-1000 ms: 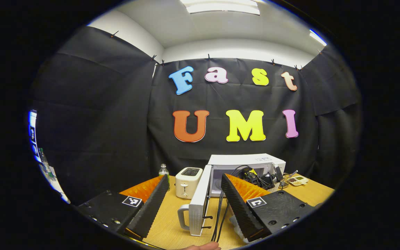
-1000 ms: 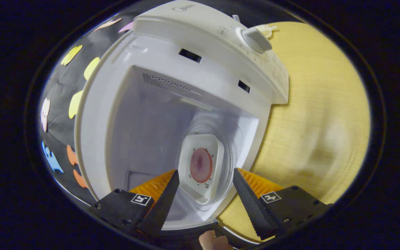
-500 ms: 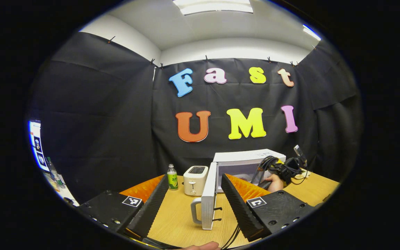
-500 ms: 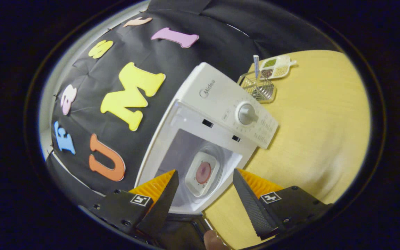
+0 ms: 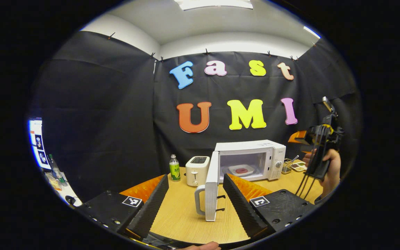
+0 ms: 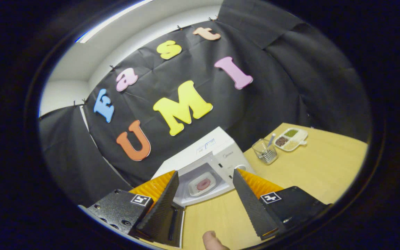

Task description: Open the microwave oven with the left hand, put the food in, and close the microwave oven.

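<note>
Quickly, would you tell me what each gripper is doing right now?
Left gripper: open, holding nothing.
Right gripper: open, holding nothing.

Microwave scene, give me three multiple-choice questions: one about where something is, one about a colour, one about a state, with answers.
1. Where is the plate of food?
A. inside the microwave
B. on top of the toaster
C. held by the right gripper

2. What colour is the toaster?
A. red
B. cream white
C. blue

3. How does the microwave door stand?
A. shut
B. taken off
C. swung open

Answers:
1. A, the plate sits on the floor of the open cavity.
2. B, its body is pale, beside the green-labelled bottle.
3. C, the door stands out toward the camera between the jaws of the left gripper, cavity exposed.
</note>
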Tool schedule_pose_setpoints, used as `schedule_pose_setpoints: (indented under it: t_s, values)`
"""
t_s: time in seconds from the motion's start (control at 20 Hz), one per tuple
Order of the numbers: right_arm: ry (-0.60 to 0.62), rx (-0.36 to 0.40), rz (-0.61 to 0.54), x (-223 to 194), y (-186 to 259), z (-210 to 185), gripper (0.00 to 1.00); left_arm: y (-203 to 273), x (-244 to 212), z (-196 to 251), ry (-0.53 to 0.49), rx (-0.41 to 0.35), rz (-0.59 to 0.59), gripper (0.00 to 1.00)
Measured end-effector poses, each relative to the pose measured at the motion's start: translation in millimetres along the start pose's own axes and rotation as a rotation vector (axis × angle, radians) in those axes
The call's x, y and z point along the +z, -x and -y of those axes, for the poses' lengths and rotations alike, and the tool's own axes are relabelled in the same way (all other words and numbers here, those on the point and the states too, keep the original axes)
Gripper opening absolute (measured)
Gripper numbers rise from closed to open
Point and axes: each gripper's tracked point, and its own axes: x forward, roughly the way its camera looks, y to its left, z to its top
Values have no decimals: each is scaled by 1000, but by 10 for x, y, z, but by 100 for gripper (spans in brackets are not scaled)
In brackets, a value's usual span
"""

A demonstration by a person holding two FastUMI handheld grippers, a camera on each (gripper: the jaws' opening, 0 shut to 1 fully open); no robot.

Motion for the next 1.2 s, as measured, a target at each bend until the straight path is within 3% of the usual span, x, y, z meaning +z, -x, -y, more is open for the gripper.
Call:
schedule_pose_setpoints:
  t_s: [0.05,0.1,0.15,0.2,0.25,0.3,0.35,0.4,0.5,0.55,0.6,0.65,0.75,1.2]
  values:
    - [76,-3,22,138,172,55,88,-20,-32,-66,4,14,-2,96]
    - [137,-13,38,225,342,111,89,-57,-92,-132,10,25,-9,96]
    - [196,-23,48,318,515,166,88,-95,-160,-203,19,36,-23,87]
    - [245,-32,64,411,714,226,88,-137,-228,-270,30,46,-33,96]
    - [268,-29,79,476,857,245,89,-184,-268,-338,37,58,-33,96]
    - [282,-33,102,555,1006,292,89,-242,-311,-434,35,74,-36,85]
    - [303,-26,123,619,1137,322,89,-317,-347,-485,21,76,-30,92]
    - [321,-11,135,653,1250,324,89,-388,-400,-509,4,66,-36,77]
    - [334,22,137,648,1445,335,89,-547,-575,-557,-9,49,-68,58]
    - [334,39,138,653,1535,331,89,-611,-646,-578,-1,45,-84,43]
    - [338,39,148,696,1610,382,89,-687,-715,-603,0,41,-90,47]
    - [342,35,162,753,1680,425,89,-765,-739,-596,-1,28,-79,24]
    - [348,25,192,849,1816,482,89,-918,-852,-621,9,22,-68,0]
    - [378,24,252,1071,2211,593,89,-1378,-1336,-213,29,-68,-124,0]
